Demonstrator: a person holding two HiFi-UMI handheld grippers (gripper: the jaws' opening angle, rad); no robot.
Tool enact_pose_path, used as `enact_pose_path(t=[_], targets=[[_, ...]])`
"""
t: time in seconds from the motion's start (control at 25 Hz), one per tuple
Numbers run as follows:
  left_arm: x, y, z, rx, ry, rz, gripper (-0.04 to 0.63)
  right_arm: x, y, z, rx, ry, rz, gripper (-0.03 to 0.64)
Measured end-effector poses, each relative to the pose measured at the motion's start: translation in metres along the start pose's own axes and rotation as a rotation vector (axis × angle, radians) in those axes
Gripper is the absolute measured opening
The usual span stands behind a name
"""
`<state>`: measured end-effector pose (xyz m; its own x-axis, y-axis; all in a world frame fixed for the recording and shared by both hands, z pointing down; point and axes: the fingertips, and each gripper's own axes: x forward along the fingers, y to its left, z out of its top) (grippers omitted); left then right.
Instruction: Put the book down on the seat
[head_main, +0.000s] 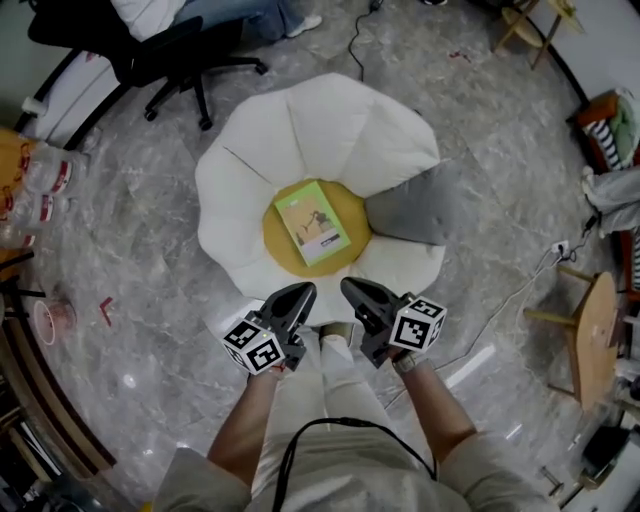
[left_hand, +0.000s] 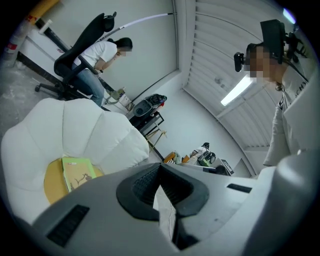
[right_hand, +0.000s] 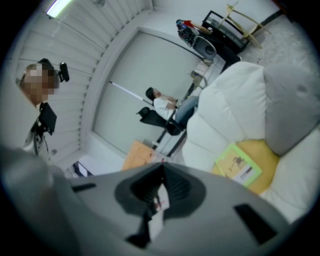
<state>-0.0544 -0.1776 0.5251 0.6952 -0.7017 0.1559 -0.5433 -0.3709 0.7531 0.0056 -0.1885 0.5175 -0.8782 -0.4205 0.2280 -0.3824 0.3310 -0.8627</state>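
One book (head_main: 312, 222); one seat (head_main: 300, 130) — one cushion (head_main: 415, 205)

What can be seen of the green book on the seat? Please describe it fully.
The book is thin and closed, with a light green cover that looks like card. The cover shows a small dark drawing and a white panel near one corner. It lies flat, cover up, turned at a slant, on the yellow round centre of the white petal-shaped seat. Only that yellow centre touches it; the grey cushion lies beside it, apart.
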Motion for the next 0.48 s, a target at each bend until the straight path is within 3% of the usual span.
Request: enact_pose_path(t=[0.48], targets=[[-0.024, -0.059, 0.058, 0.068, -0.044, -0.038, 0.023, -0.018, 0.077, 0.025, -0.078, 0.028, 0.072, 0.014]])
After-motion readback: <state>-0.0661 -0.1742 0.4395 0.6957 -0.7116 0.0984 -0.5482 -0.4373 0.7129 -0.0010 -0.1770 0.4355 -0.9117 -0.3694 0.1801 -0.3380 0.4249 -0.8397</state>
